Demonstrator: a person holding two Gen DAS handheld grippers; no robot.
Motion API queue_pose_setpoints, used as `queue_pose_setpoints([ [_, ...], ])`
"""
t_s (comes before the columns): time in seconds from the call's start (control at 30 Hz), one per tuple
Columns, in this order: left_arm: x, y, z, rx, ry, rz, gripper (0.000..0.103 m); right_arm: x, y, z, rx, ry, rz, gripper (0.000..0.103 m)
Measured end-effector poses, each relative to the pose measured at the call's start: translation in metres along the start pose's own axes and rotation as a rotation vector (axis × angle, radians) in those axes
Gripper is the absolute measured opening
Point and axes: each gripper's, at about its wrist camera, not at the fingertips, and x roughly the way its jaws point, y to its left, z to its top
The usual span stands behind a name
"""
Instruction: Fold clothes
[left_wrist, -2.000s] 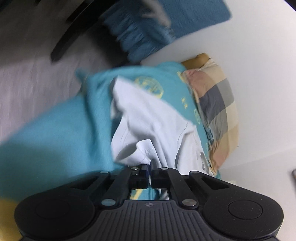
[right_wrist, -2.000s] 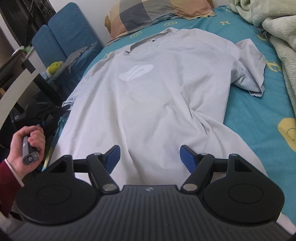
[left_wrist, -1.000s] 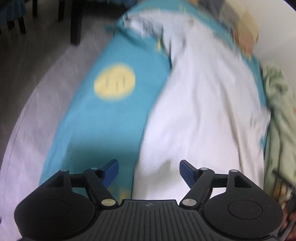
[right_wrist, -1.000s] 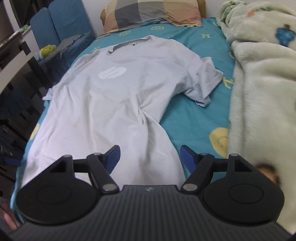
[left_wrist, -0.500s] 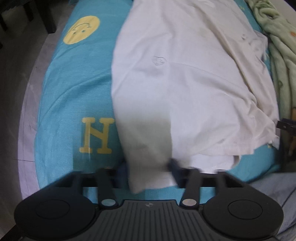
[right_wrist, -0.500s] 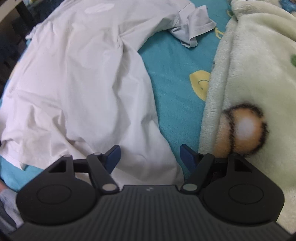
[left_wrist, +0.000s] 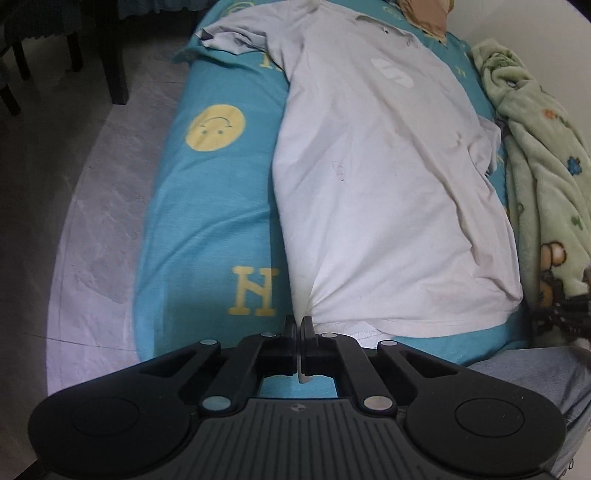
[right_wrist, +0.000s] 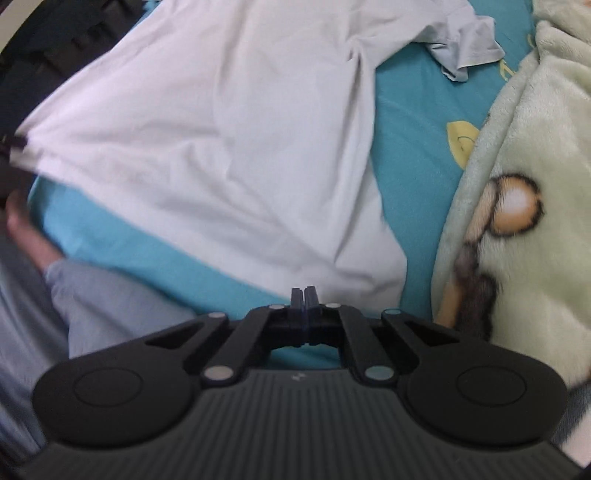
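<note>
Two claws are pressed together at the near hem of the white polo shirt (left_wrist: 373, 192). The left claw (left_wrist: 299, 326) pinches the hem's left corner, with fabric gathered at its fingers. The right claw (right_wrist: 303, 295) pinches the hem near the right corner. The shirt lies flat on the teal bed sheet (left_wrist: 207, 221), collar far. A green blanket (right_wrist: 524, 184) lies right of it.

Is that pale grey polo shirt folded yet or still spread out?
Spread out: the pale grey polo shirt lies full length on the teal bedsheet, collar far, hem near, both sleeves out.
</note>
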Motion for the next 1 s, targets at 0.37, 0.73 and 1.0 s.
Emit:
queue_pose_setpoints([
  [0.37,0.018,-0.008,-0.002,0.048,-0.045,0.088,0.033,-0.034,-0.033,0.006,0.238,-0.3,0.087,0.005],
  [0.73,0.008,-0.105,0.011,0.103,-0.395,0.02,0.063,0.031,-0.135,0.088,0.949,-0.659,0.316,0.008],
  [1.0,0.09,-0.153,0.047,0.047,-0.438,-0.056,0.063,0.107,-0.171,0.12,1.168,-0.704,0.397,0.055],
])
